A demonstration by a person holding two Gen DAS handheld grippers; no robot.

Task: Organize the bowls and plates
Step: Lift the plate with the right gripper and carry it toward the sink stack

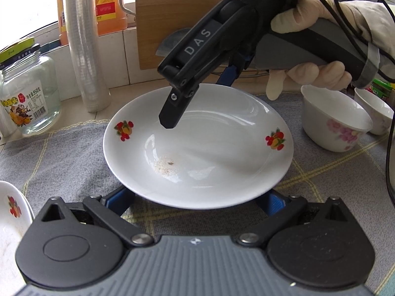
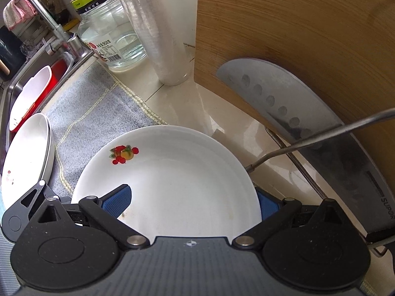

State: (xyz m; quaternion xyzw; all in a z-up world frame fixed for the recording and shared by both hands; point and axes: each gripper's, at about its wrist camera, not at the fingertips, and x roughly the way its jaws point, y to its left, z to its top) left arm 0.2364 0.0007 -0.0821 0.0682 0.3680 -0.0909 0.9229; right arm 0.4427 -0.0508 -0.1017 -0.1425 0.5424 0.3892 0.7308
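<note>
A white plate with fruit prints (image 1: 197,148) lies on the grey cloth (image 1: 74,162); it also shows in the right wrist view (image 2: 177,180). My right gripper (image 2: 195,201) is open, with one blue finger (image 2: 117,201) above the plate and the other finger (image 2: 267,206) beyond its rim; from the left wrist view it reaches over the plate's far edge (image 1: 197,93). My left gripper (image 1: 197,201) is open, its blue fingers (image 1: 118,201) low beside the plate's near edge. Two white bowls (image 1: 333,120) stand right. Another fruit-print plate (image 1: 12,212) sits left.
A glass jar (image 1: 27,93), a roll of film (image 1: 84,44) and oil bottles (image 1: 108,5) line the back. A wooden board (image 2: 296,49) and a cleaver (image 2: 308,128) lean on a wire rack (image 2: 308,140). The sink (image 2: 29,91) with faucet (image 2: 49,24) lies left.
</note>
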